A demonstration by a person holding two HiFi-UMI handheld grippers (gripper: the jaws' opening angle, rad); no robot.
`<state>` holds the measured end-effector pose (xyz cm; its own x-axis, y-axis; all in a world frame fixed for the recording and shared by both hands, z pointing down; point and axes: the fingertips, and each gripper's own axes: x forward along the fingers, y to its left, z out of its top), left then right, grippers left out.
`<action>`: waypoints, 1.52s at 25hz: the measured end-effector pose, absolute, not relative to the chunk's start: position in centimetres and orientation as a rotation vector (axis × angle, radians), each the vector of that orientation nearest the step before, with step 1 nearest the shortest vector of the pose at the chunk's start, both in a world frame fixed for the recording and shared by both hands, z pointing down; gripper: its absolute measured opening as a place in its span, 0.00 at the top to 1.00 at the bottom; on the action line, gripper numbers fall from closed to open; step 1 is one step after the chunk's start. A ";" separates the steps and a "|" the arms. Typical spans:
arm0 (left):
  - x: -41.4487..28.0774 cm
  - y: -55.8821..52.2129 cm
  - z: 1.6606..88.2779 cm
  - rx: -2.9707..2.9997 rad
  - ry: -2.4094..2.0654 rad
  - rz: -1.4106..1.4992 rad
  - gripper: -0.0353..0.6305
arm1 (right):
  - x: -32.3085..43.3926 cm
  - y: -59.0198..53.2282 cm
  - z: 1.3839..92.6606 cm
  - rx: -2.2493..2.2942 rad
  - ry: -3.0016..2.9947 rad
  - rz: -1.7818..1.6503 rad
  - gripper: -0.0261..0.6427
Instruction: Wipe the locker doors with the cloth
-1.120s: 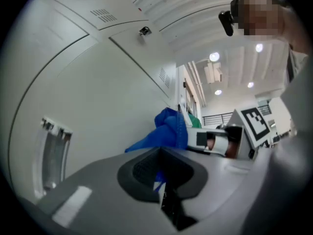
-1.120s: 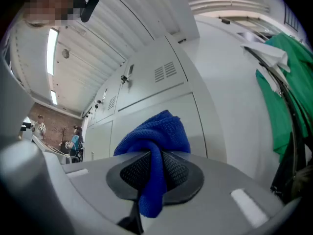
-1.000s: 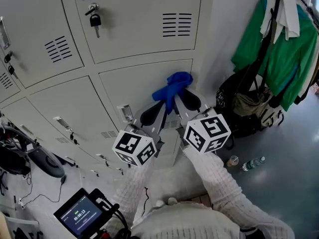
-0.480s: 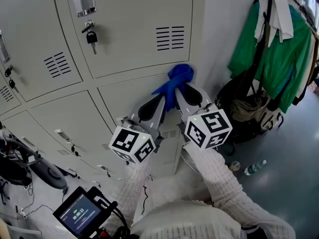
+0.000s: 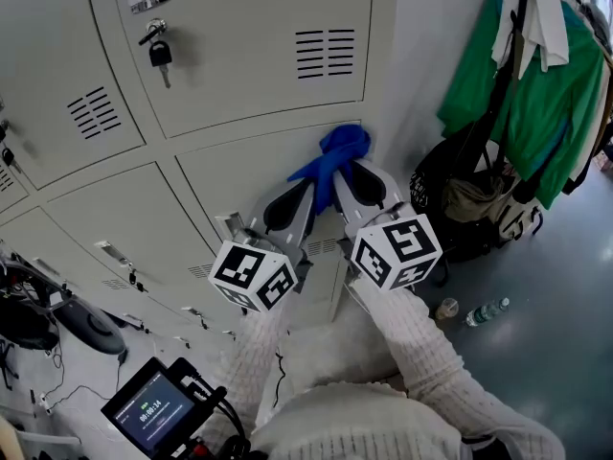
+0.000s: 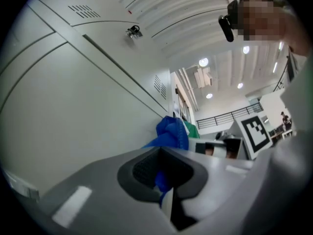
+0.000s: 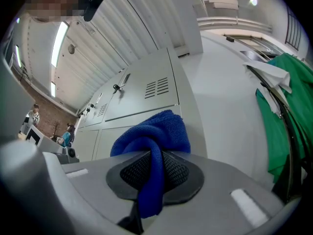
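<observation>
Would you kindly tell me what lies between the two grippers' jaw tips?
The blue cloth, bunched against the locker door, spans from the left gripper to the right gripper; the head view shows it.

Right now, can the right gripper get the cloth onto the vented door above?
Probably yes: the right gripper, shut on the cloth, sits just below that door, nothing between.

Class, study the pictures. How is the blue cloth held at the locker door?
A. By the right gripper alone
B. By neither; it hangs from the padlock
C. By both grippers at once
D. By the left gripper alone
C: the blue cloth is pinched in the jaws of the left gripper and of the right gripper, as each gripper view shows.
</observation>
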<state>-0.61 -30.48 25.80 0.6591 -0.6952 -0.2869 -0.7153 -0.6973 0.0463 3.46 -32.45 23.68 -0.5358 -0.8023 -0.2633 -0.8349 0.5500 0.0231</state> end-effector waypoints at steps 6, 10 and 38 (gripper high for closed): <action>-0.7 -30.7 30.0 -2.872 1.255 0.387 0.94 | 3.3 -32.6 28.2 -1.400 2.616 0.105 0.88; -0.7 -31.0 33.3 -2.925 1.307 0.337 0.94 | 3.0 -32.6 31.5 -1.410 2.653 0.026 0.88; -1.1 -30.9 51.0 -3.183 1.565 0.080 0.94 | 2.3 -33.1 51.9 -1.496 2.803 -0.560 0.88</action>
<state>-1.12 -30.95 51.01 0.6258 -0.7681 0.1356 -0.7503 -0.5453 0.3739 2.26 -33.14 51.87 -0.5668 -0.7899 0.2340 -0.8192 0.5103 -0.2619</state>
